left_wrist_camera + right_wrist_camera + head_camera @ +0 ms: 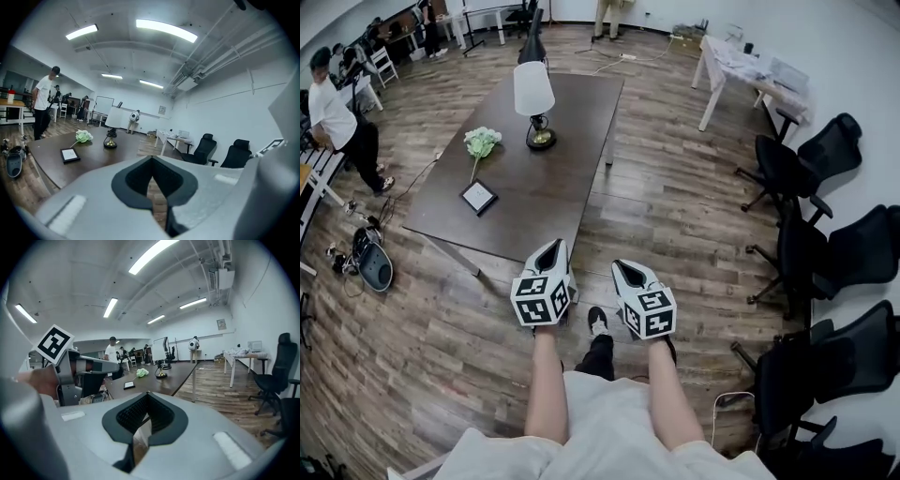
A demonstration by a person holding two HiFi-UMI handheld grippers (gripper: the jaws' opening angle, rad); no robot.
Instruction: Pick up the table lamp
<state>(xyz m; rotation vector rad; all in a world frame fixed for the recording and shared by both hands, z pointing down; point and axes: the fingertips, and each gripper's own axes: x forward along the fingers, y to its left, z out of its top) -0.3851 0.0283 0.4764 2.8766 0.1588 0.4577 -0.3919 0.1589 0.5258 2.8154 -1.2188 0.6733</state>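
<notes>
With the lamp [533,94] standing at the table's [553,192] far end, well apart from the left gripper [550,247] and right gripper [624,267], both empty with jaws together, a gripper is best opened and brought level to the stem

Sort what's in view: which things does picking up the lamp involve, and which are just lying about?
Job:
white-shaded, brass-based table lamp
left gripper and right gripper, both shut, empty

Lying about:
pale green flower bunch
small black picture frame
black office chairs
</notes>
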